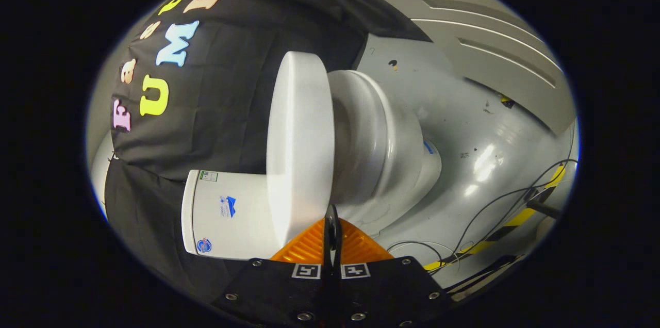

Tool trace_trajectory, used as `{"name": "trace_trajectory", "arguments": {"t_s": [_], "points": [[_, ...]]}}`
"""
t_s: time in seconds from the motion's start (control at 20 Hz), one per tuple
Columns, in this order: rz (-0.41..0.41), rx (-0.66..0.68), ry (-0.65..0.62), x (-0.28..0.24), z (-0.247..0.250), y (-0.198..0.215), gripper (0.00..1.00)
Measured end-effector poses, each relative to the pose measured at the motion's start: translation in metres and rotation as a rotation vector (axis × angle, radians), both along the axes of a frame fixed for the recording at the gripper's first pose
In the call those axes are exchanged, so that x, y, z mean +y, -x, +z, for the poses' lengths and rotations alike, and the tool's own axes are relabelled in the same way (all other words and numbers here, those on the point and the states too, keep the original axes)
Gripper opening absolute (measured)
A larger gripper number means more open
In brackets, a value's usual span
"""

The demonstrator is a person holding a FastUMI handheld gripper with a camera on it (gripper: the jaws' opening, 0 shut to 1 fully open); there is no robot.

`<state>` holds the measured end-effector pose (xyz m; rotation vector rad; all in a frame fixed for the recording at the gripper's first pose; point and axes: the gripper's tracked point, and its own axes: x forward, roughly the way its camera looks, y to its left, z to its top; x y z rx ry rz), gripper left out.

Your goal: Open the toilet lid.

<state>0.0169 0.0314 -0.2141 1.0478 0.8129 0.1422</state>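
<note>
one white toilet [381, 142] sits on the grey floor [464, 127], and the whole view is tipped on its side. its one lid [299, 147] stands open, up against the one white tank [227, 214]. the gripper [332, 238] has two orange fingers [304, 248] pressed close together, with nothing between them. their tips are right at the edge of the lid, maybe touching. a few thin black wires [495, 209] and one yellow and black stripe [521, 217] lie on the floor.
</note>
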Motion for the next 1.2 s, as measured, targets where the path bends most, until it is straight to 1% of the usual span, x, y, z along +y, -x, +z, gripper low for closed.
{"name": "trace_trajectory", "arguments": {"t_s": [0.15, 0.45, 0.6, 0.85, 1.1, 1.2], "points": [[-0.03, -0.009, 0.026, 0.003, 0.014, 0.001, 0.0], [-0.027, -0.058, 0.105, 0.012, 0.043, 0.002, 0.0], [0.0, -0.109, 0.168, 0.019, 0.062, 0.003, 0.0], [0.022, -0.157, 0.239, 0.029, 0.086, 0.006, 0.0], [0.025, -0.206, 0.326, 0.043, 0.109, 0.008, 0.0], [0.032, -0.202, 0.345, 0.049, 0.115, 0.009, 0.0]]}}
